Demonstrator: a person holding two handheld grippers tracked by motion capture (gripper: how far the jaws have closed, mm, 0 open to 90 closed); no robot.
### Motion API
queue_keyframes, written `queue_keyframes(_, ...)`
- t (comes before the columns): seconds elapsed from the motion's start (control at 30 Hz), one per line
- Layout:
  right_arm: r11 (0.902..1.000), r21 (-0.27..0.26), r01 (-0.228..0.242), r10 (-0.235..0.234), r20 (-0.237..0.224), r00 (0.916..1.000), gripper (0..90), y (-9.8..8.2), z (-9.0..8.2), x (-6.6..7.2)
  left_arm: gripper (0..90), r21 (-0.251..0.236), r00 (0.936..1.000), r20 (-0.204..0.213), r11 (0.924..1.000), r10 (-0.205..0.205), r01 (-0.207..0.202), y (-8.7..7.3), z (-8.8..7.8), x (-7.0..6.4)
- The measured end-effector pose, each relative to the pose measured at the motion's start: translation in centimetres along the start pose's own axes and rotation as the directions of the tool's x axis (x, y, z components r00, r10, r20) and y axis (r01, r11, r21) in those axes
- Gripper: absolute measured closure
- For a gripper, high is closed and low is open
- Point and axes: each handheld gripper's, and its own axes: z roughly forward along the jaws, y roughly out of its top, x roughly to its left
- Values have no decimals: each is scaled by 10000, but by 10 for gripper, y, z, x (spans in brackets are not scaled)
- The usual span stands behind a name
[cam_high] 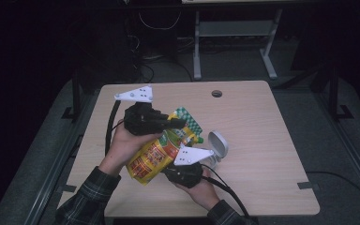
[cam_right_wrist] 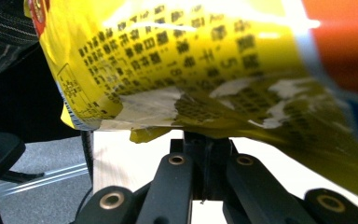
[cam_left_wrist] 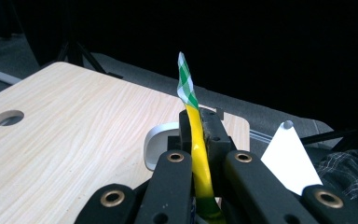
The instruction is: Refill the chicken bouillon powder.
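A pale wooden worktop (cam_high: 272,140) fills the frame's centre. Above its lower-left part a yellow snack bag (cam_high: 161,150) is held up. The left tool (cam_high: 180,123) is clenched on the bag's green-checked top edge; the right tool (cam_right_wrist: 205,142) grips its lower edge. A small white dish (cam_high: 219,143) lies just right.
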Motion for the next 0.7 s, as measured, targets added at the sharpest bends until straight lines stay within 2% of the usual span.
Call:
queue_keyframes(0.27,10000,-14,70,-70,-2,10000,900,-1,0,1,900,323,9999,-75,9994,-147,149,0,9,2)
queue_keyframes(0.47,9999,-140,-21,21,-32,10000,900,-3,0,0,900,473,9987,-230,9978,-457,468,0,14,7)
queue_keyframes(0.7,9997,-207,-118,117,-65,9999,900,-6,1,1,900,820,9978,-108,9944,-656,663,0,20,11)
